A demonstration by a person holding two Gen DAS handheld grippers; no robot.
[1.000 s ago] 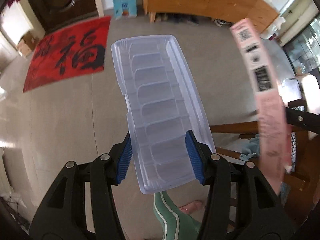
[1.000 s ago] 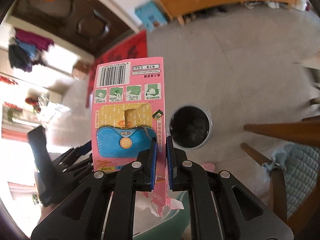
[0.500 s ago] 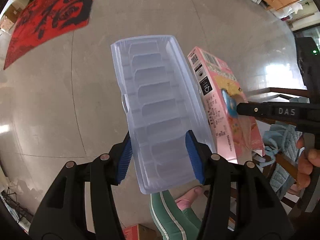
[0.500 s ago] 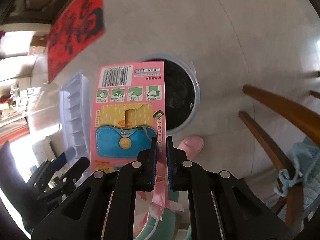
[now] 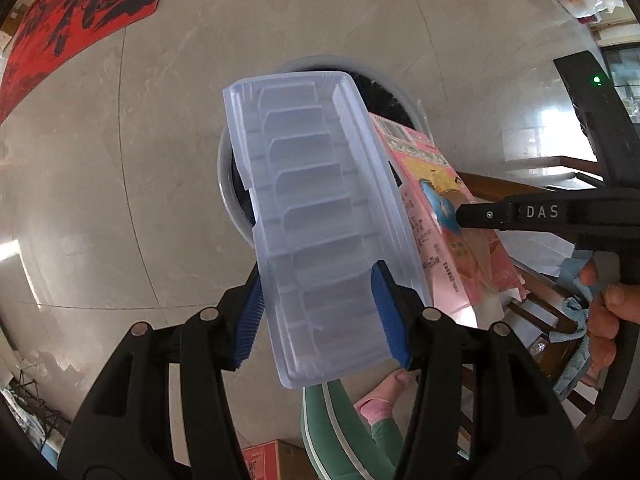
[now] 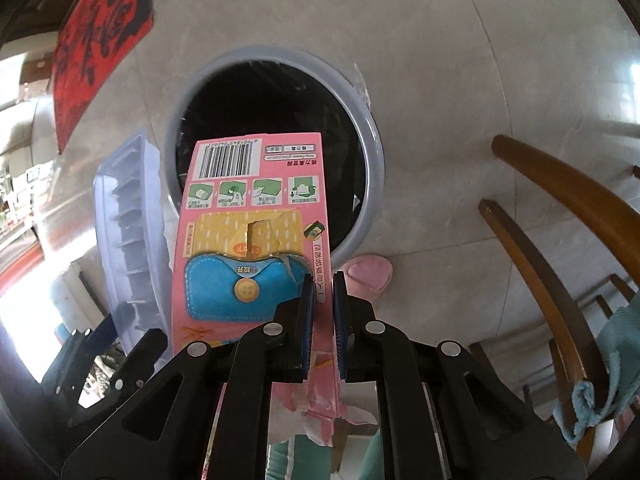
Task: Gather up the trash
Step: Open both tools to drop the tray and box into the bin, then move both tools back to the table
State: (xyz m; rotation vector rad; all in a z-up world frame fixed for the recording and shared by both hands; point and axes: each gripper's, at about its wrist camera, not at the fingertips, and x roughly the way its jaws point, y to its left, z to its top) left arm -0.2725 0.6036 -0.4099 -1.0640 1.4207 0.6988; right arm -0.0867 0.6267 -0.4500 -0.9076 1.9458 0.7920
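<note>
A second ago our left camera looked across the room at a cabinet and the red mat, and the bin was only a small dark circle far off in the right camera. Now both cameras look down, and the bin fills the middle of the right view, with its grey rim peeking out behind the tray in the left view. Half a second ago the bin did not show in the left view at all.

Our left gripper is clamped on the clear plastic tray, its blue pads pressed against the two long sides near the close end. The tray juts forward from the jaws, and its far end lies over the bin's opening as seen from above.

Our right gripper is pinched tight on the pink carton, gripping its right edge low down, where the cardboard is torn. The carton stands upright ahead of the jaws, barcode end over the bin's dark mouth. In the left view the carton sits just beside the tray's right side, and in the right view the tray is at the carton's left.

A pink slipper rests on the floor next to the bin's rim, with wooden chair legs to the right.
</note>
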